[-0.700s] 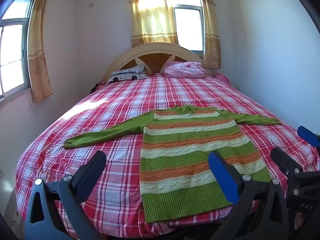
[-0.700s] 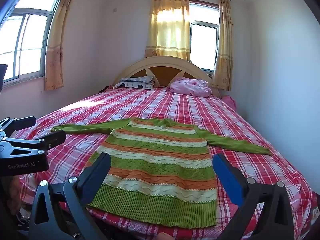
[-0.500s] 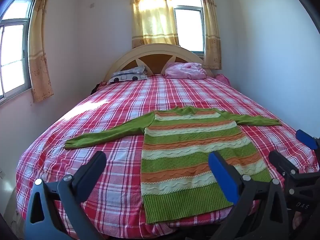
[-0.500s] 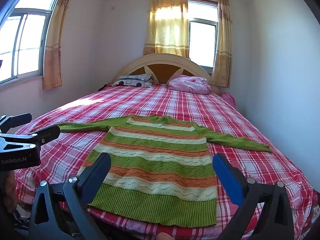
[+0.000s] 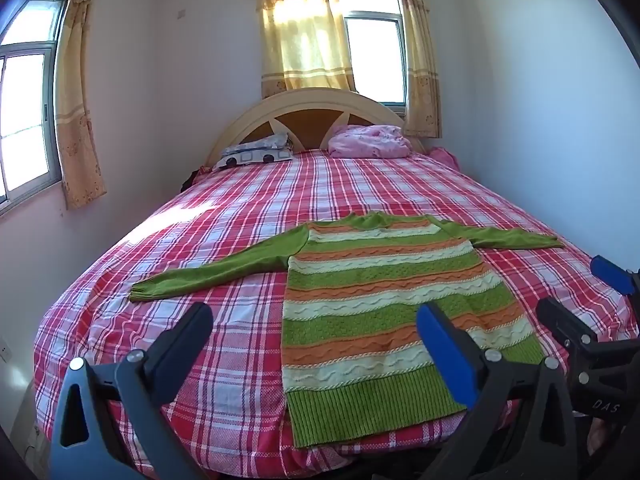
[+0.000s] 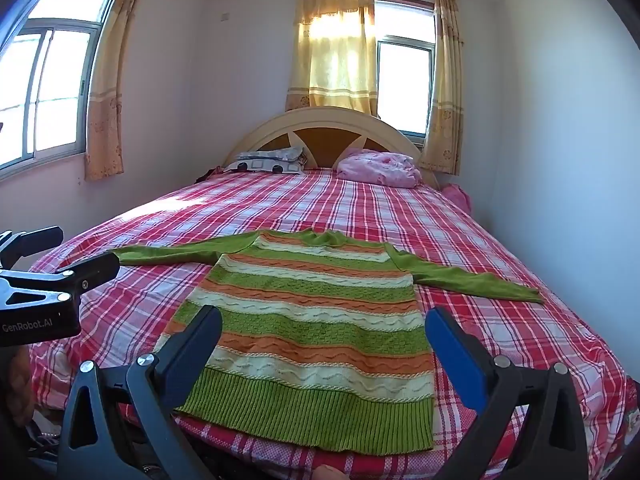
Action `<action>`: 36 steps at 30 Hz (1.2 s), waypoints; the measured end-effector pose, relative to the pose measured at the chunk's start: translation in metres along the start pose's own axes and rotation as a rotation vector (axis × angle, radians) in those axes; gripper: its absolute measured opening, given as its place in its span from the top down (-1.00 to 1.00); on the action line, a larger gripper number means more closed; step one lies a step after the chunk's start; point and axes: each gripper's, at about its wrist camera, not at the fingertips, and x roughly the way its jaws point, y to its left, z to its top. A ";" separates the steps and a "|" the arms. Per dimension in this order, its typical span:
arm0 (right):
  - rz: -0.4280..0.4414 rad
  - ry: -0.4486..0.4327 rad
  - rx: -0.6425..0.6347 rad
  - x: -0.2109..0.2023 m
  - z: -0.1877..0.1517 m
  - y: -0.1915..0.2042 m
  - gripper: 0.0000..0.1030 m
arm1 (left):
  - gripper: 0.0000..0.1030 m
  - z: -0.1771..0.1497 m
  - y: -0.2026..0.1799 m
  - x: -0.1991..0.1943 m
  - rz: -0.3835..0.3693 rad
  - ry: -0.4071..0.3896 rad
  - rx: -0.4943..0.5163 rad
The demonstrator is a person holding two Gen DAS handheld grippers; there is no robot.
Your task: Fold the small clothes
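Note:
A green, orange and cream striped sweater (image 5: 384, 300) lies flat on the red plaid bed (image 5: 248, 208), sleeves spread to both sides, hem toward me. It also shows in the right wrist view (image 6: 316, 320). My left gripper (image 5: 316, 332) is open and empty, held above the bed's near edge over the sweater's lower left. My right gripper (image 6: 324, 340) is open and empty above the sweater's hem. The right gripper appears at the right edge of the left wrist view (image 5: 580, 300). The left gripper appears at the left edge of the right wrist view (image 6: 56, 260).
A patterned pillow (image 5: 256, 154) and a pink bundle (image 5: 370, 142) lie at the headboard (image 5: 316, 108). Walls close in on the bed's left and right. Curtained windows (image 5: 372, 56) stand behind and to the left.
Both views have shifted slightly; the grippers have risen or tilted a little relative to the sweater. The sweater has not moved and both grippers stay open.

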 end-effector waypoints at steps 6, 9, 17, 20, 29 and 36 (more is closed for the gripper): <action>-0.001 0.001 0.002 0.000 0.001 -0.001 -0.98 | -1.00 -0.001 0.002 0.001 0.005 0.002 -0.005; 0.001 0.001 0.001 -0.001 0.001 -0.001 -0.98 | -1.00 -0.001 0.002 0.001 0.004 0.003 -0.004; 0.000 0.002 0.003 0.001 0.000 -0.002 -0.98 | -1.00 -0.002 0.004 0.001 0.004 0.006 0.000; 0.000 0.003 0.003 0.001 0.001 -0.002 -0.98 | -1.00 -0.002 0.003 0.001 0.005 0.006 -0.001; 0.004 0.007 -0.004 0.003 -0.001 0.001 -0.98 | -1.00 -0.002 0.004 0.002 0.003 0.009 -0.002; 0.009 0.012 -0.010 0.002 -0.001 0.003 -0.98 | -1.00 -0.003 0.005 0.003 0.004 0.010 0.000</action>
